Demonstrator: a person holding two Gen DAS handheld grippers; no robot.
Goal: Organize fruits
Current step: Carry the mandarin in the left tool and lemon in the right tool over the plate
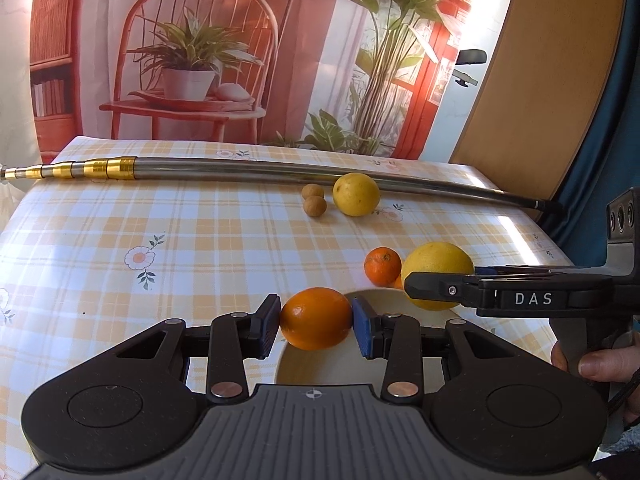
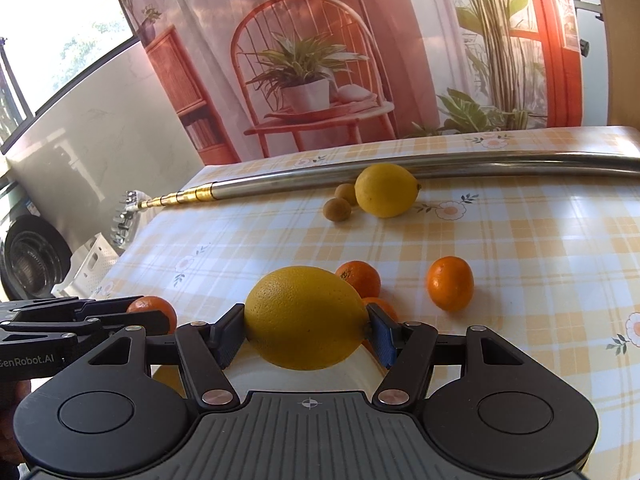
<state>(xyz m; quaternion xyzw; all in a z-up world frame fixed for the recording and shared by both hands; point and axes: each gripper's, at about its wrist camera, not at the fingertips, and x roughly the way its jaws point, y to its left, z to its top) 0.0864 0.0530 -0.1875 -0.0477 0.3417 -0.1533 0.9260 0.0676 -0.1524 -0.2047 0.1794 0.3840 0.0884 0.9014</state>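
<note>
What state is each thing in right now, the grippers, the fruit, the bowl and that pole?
left gripper: shut on the orange, above the bowl.
right gripper: shut on the big lemon, above the bowl.
bowl: upright, contents hidden.
small lemon: loose on the tablecloth.
two brown fruits: loose beside it.
mandarins: loose on the cloth.
metal pole: lying flat.

Two small round fruits (image 1: 313, 198) just left of lemon (image 1: 356, 194), metal pole (image 1: 280, 170) behind them on table (image 1: 160, 220).
</note>
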